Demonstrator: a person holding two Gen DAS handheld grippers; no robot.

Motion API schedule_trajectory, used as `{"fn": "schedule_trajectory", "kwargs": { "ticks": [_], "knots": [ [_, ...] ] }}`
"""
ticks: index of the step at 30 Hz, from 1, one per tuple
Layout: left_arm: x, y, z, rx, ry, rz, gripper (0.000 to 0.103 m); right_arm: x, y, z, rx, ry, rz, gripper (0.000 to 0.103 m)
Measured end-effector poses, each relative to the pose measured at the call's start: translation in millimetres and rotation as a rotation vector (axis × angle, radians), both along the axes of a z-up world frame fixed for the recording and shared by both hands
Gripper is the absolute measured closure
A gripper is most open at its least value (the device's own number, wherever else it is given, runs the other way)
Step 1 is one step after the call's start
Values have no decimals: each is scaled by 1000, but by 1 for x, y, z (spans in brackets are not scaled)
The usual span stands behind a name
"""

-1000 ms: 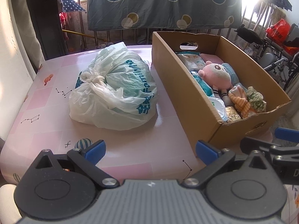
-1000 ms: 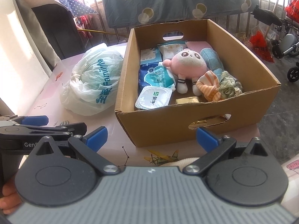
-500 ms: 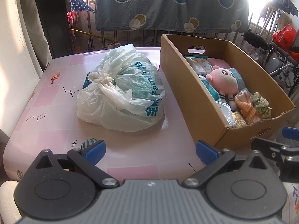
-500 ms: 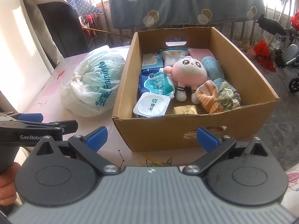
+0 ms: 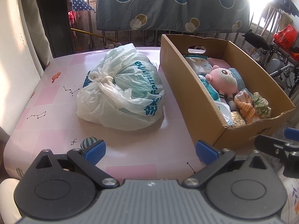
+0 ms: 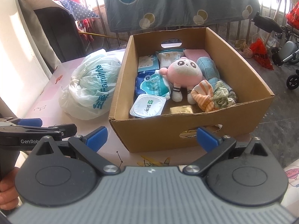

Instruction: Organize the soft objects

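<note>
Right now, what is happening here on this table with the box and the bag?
A person holds a two-finger gripper in each hand, and neither one grips anything. The left gripper is open above the pink table, facing the tied plastic bag. The right gripper is open in front of the cardboard box. The box already holds a pink plush toy, an orange striped cloth, a green scrunchie and some packets. The bag sits beside the box, untouched.

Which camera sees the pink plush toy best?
The right wrist view: the plush faces it, with face, body and both legs visible. The left wrist view shows it from the side, partly hidden behind the box wall.
</note>
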State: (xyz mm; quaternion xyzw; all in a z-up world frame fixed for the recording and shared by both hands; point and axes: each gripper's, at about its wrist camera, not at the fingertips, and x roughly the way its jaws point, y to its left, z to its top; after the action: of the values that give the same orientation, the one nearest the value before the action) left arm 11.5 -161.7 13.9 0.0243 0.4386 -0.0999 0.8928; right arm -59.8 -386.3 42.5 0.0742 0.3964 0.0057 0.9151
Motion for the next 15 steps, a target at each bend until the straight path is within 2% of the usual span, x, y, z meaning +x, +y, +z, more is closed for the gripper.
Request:
{"fn": "schedule_trajectory", "kwargs": {
  "ticks": [15],
  "knots": [
    [0, -3, -3, -1, 8, 7, 0, 1, 1, -3, 14, 8, 2, 1]
  ]
}}
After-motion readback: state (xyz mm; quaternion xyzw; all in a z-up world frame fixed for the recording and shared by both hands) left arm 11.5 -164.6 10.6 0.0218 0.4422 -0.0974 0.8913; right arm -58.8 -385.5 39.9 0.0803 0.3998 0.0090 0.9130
